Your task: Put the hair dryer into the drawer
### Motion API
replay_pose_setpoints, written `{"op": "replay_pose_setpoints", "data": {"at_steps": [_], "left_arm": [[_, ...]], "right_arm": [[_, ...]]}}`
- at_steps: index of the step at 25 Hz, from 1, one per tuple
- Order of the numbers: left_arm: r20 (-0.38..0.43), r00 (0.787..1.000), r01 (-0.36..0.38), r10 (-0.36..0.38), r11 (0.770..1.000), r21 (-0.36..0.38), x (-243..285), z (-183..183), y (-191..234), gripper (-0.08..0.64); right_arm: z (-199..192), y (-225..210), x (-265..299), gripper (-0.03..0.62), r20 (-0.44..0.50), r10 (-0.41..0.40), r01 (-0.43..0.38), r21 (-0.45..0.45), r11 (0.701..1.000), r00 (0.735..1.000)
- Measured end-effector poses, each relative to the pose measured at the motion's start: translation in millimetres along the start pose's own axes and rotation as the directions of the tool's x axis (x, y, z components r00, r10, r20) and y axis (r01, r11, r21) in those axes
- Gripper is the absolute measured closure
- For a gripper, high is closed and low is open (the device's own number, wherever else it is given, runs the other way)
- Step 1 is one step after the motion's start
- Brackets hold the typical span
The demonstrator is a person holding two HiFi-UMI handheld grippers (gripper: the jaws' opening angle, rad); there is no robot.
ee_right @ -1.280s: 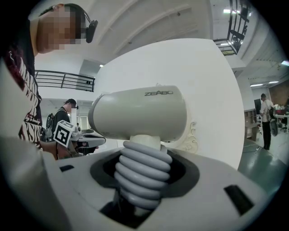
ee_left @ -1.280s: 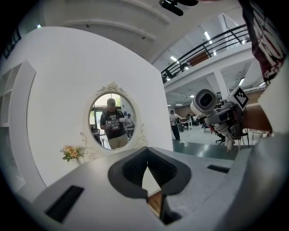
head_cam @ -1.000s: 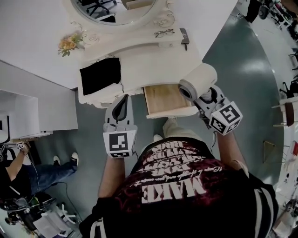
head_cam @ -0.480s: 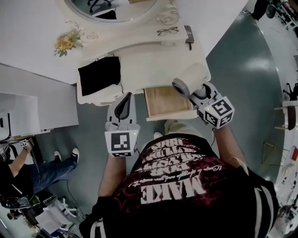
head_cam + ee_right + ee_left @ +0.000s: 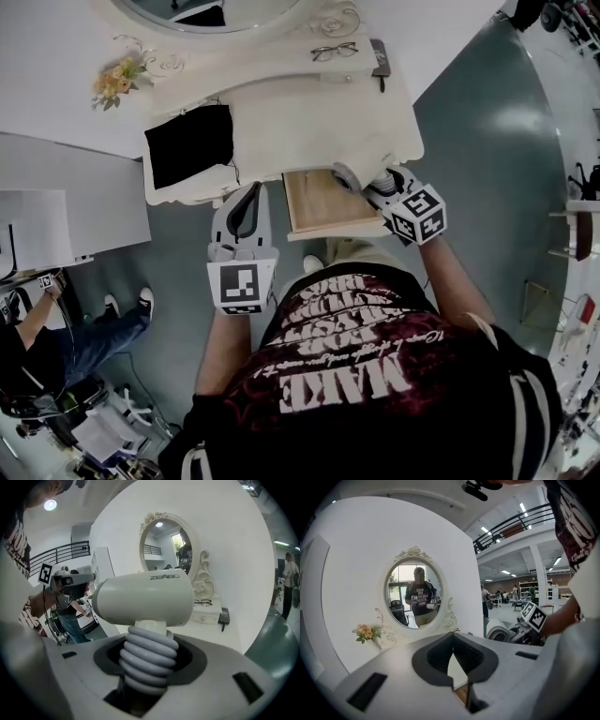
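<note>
Head view: a person stands at a white dressing table [image 5: 309, 112] with its drawer [image 5: 314, 202] pulled open toward them, the wooden floor showing. The right gripper [image 5: 380, 186] carries the hair dryer [image 5: 354, 174], which sits over the drawer's right rear corner, close under the table's front edge. From this angle it is hard to judge whether it touches the drawer wall. The left gripper [image 5: 249, 197] is just left of the drawer, apart from it, pointing at the table edge. On the tabletop lie a black cloth [image 5: 187, 145] at the left and a pair of glasses [image 5: 335, 52] at the back. A sprig of flowers [image 5: 114, 80] is at the far left, by the oval mirror [image 5: 206, 9].

Right gripper view: the dryer's cream barrel lies crosswise above the jaws. Its grey ribbed handle [image 5: 147, 660] runs down between them and is pinched from both sides, so the jaws stand fairly wide around it.

Left gripper view: the two jaw tips meet, with nothing between them. Beyond them the mirror and flowers are visible, and the dryer is at the right.
</note>
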State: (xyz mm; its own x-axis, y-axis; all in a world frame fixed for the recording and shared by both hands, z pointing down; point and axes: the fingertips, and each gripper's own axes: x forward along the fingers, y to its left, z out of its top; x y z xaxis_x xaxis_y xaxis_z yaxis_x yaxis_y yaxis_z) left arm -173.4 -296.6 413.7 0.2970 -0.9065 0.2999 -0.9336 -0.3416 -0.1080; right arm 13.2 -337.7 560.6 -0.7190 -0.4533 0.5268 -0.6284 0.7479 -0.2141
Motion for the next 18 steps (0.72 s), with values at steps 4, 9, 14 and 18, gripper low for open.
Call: {"op": "replay_pose_setpoints", "data": {"at_steps": [4,9,14,18], "left_arm": [[-0.014,1.000,-0.020,0.020,1.000,-0.013,-1,-3,6,0.555],[-0.032,0.998,-0.046,0.045,0.999,-0.025,-4,-10,14,0.555],[-0.058,0.996,-0.065,0.063,0.997,-0.032,-8,-18,16,0.555],[-0.072,0.995,-0.072,0.070,0.997,-0.028,-8,-23,19,0.555]], "right_arm": [[-19,-1,19,0.380,-0.052,0.035,-0.034,0.016,0.999,0.998],[-36,0,40,0.380,-0.105,0.074,-0.069,0.048,0.996,0.992],[-59,1,61,0.380,-0.172,0.111,-0.104,0.048,0.993,0.979],[-75,-2,76,0.380,-0.205,0.126,-0.113,0.071,0.991,0.971]]}}
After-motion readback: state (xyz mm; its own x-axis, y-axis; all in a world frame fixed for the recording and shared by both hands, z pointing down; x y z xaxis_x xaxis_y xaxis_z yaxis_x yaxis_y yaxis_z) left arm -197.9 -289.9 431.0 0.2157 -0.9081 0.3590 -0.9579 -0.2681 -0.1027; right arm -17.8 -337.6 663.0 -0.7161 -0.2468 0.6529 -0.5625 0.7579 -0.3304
